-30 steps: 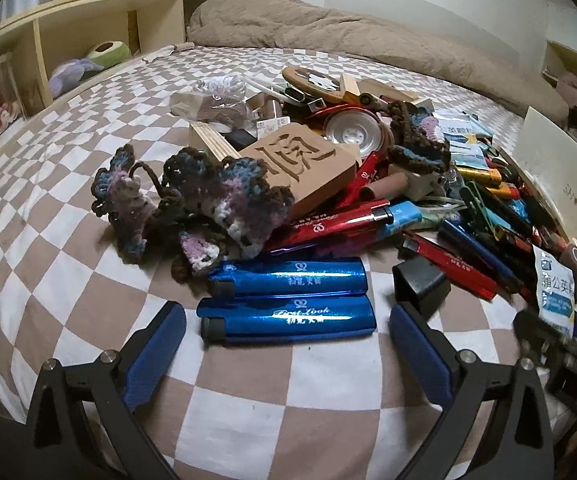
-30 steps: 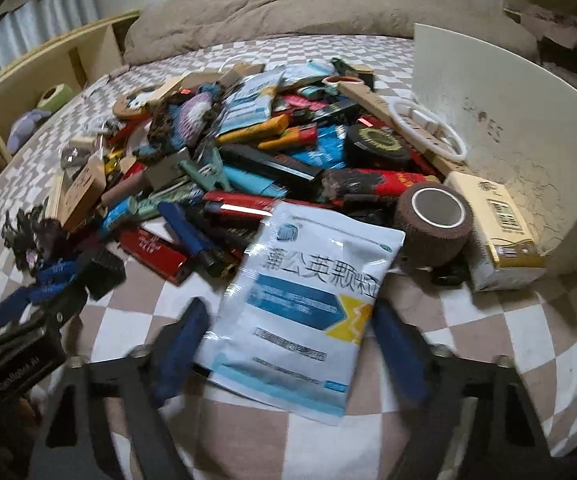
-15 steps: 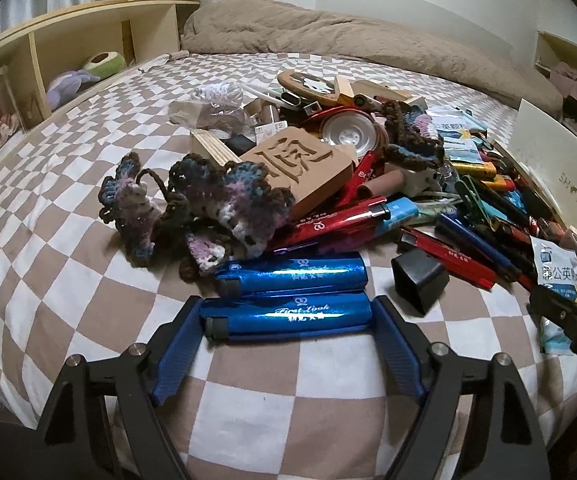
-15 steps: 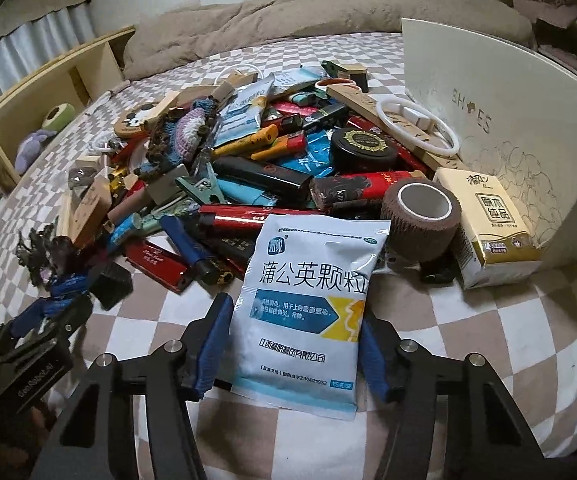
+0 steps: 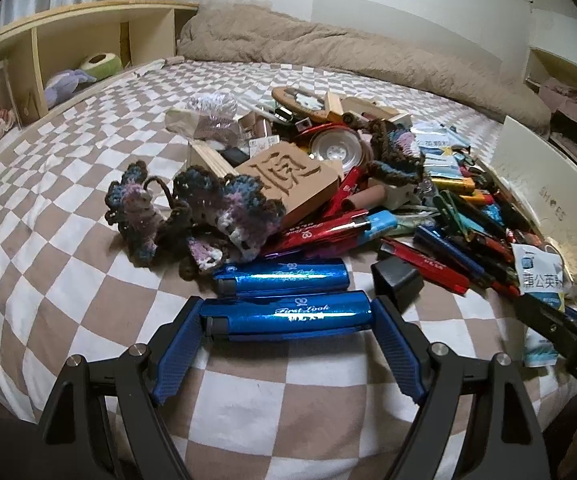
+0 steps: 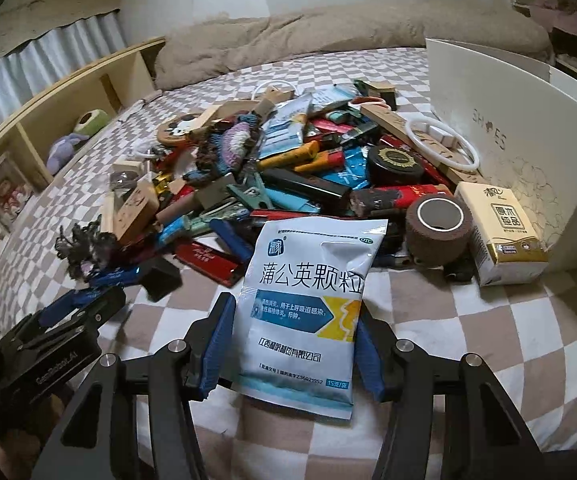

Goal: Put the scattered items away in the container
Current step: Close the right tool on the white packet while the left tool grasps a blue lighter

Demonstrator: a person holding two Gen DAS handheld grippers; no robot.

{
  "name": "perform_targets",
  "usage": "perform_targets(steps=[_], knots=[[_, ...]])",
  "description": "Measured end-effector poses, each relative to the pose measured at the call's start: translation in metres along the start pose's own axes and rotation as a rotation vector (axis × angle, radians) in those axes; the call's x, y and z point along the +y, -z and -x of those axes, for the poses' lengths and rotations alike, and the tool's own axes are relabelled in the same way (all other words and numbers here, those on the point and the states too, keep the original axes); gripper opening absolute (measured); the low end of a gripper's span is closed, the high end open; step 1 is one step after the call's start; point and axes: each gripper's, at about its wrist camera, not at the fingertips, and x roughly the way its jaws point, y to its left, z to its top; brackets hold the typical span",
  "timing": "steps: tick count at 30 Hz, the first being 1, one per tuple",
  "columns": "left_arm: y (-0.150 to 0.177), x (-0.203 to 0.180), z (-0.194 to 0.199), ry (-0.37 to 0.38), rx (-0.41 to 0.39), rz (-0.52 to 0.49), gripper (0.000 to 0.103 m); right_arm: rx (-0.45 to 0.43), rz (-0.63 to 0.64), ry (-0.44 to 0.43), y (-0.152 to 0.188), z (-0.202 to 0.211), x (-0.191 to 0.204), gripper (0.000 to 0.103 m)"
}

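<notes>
Grasping step: left claw [image 5: 286, 316] pinching near glossy blue metallic lighter [image 5: 288, 313], right claw [image 6: 293, 350] pinching white-and-blue foil sachet [image 6: 308, 304], on checked bed; lifting toward white cardboard box [image 6: 528, 128], far right, is required.

Open checked bed [image 5: 68, 248] left and near; dense clutter pile [image 6: 308, 176] blocking far middle; white container wall [image 6: 528, 128] closing off right; brown blanket [image 5: 348, 56] far.

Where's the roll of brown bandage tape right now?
In the right wrist view, the brown tape roll stands on end at right of the pile, between the white sachet and the tissue pack.
</notes>
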Motion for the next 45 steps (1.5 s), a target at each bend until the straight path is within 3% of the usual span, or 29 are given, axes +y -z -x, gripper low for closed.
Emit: perform_targets(steps=[16,28,37,45], knots=[[-0.031,-0.011,0.059,0.124,-0.146,-0.043,0.084,-0.149,0.014,-0.054,-0.019,0.055,0.003,0.056],[-0.07,-0.032,0.089,0.175,-0.231,-0.068,0.084,-0.288,-0.002,-0.136,-0.073,0.122,-0.028,0.056],[-0.093,-0.066,0.103,0.239,-0.272,-0.095,0.084,-0.347,0.018,-0.077,-0.118,0.151,-0.068,0.056],[-0.108,-0.106,0.11,0.302,-0.291,-0.145,0.084,-0.293,-0.002,0.0,-0.151,0.158,-0.13,0.057]])
